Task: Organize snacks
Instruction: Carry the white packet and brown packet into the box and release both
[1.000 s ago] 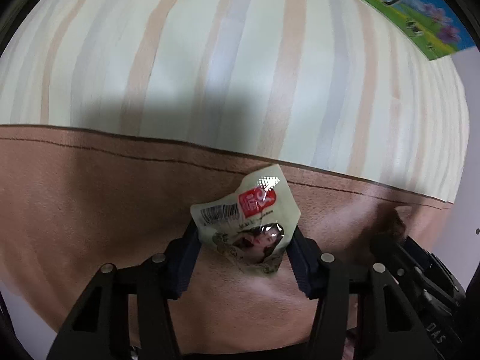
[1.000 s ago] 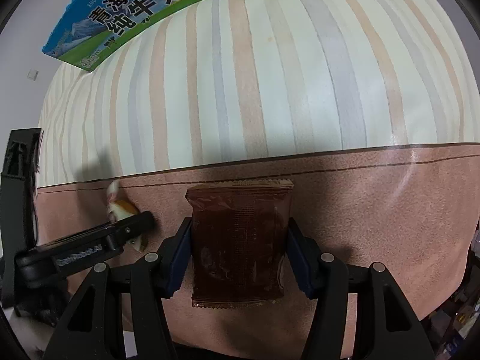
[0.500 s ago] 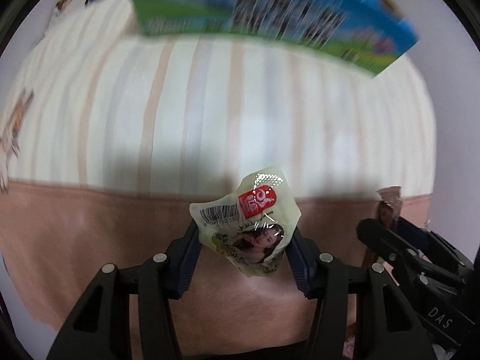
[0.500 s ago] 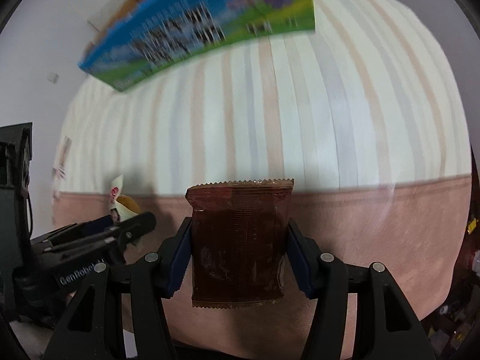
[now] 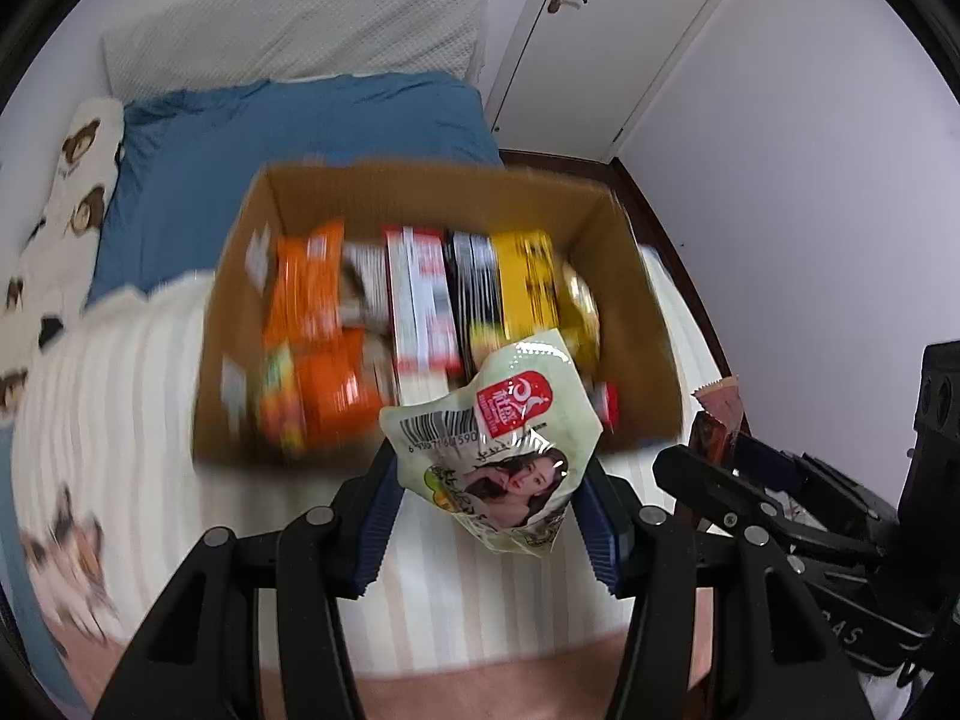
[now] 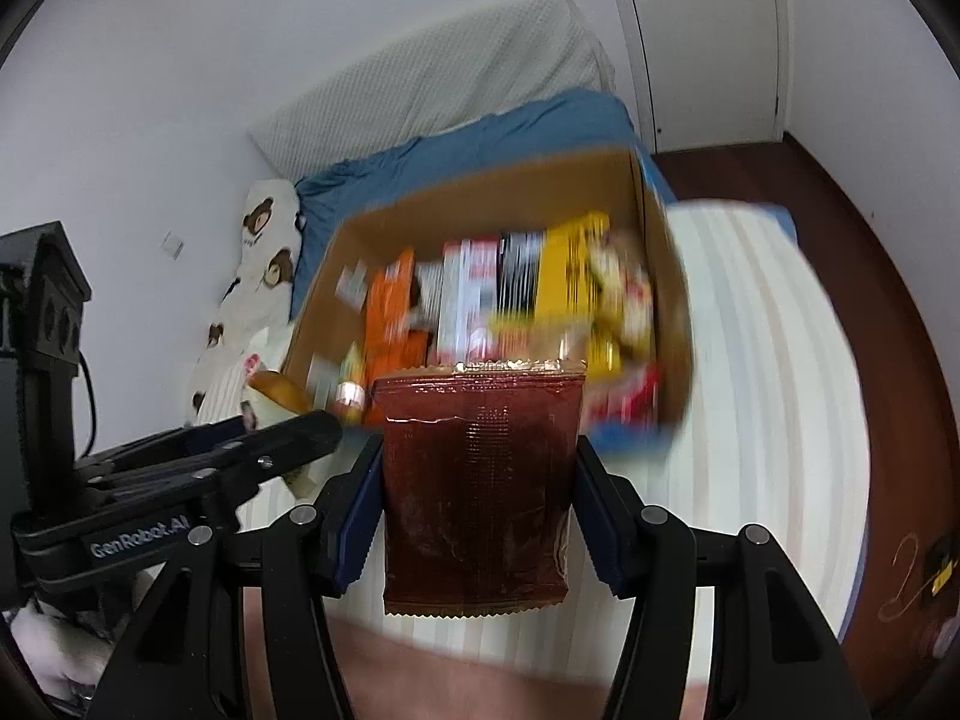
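Note:
My left gripper is shut on a pale green snack packet with a red label and a barcode, held in the air above the striped bed cover. My right gripper is shut on a dark red-brown snack packet with crimped ends. Ahead of both stands an open cardboard box on the bed, packed with orange, white, black and yellow snack packs standing on edge. In the left wrist view the right gripper shows at the right edge; in the right wrist view the left gripper shows at the left.
The box rests on a cream striped cover over a blue sheet. A bear-print pillow lies at the left, a white mattress pad leans on the wall. Dark wooden floor and a white door lie to the right.
Both grippers have risen and tilted with their packets still held. The view went from the close striped cover and the box's printed side to looking down into the open box.

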### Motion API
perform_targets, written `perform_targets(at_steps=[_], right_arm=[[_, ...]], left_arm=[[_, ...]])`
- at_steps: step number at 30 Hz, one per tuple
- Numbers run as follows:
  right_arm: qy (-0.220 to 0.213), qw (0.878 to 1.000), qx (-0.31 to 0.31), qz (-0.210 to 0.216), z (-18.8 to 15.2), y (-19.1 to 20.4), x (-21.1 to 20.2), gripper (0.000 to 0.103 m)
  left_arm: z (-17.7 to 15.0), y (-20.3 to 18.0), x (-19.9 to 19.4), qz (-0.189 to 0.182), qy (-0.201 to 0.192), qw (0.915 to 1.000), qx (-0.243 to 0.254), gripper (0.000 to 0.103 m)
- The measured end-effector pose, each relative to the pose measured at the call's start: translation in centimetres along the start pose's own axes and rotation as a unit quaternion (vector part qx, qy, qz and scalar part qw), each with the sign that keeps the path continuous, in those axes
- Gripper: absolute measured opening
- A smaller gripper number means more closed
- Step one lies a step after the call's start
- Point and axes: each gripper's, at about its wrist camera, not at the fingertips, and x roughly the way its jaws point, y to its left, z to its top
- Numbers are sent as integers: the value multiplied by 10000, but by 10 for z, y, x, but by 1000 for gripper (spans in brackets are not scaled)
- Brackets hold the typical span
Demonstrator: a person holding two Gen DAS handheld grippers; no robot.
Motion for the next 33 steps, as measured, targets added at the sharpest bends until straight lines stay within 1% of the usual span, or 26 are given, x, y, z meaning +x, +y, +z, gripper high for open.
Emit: perform_targets(at_steps=[2,4,5,7,9,12,15,18,19,20,21,22,23,26,29,33], right_arm=[[101,9999,-75,-62,36,-1,16,61],[229,9995,-163,-170,68,-1,35,61],[356,9987,-225,-270,87,-1,50,61],[591,9975,-213,-338,113,-3,79,61],[807,9957,-161,-435,130,-9,104,61],[1063,9924,-159,-592,144,-14,140,61],[1291,9899,-70,-587,154,-24,169,61],[1745,9829,10,-582,157,-31,195,62],[1830,9812,10,-608,157,-34,201,70],[1915,9790,-55,-692,156,-34,206,86],[1944,9779,-101,-764,156,-33,208,93],[1947,9771,-119,-855,156,-34,209,95],[1953,9765,-129,-906,156,-35,209,95],[2025,9742,-118,-992,154,-36,213,96],[2074,9700,-281,-1233,148,-33,214,97],[2027,9703,-240,-1298,141,-31,210,97]], left_arm=[[31,8,16,111,131,9998,28,51],[58,20,39,164,364,9992,-52,52],[70,27,50,194,510,9985,-70,52],[91,39,73,207,827,9962,-148,52],[104,48,91,237,1079,9936,-233,52],[114,59,118,299,1349,9900,-286,54],[120,66,140,373,1541,9870,-252,54],[123,75,157,408,1792,9821,-408,54],[121,77,160,395,1858,9806,-485,59],[119,80,162,370,1894,9797,-537,67],[118,82,163,420,1881,9797,-542,71],[117,83,162,498,1862,9799,-519,83],[115,83,162,594,1853,9797,-479,92],[109,86,158,679,1836,9797,-441,94],[104,86,153,714,1811,9800,-417,97],[96,83,141,853,1719,9809,-320,97]])
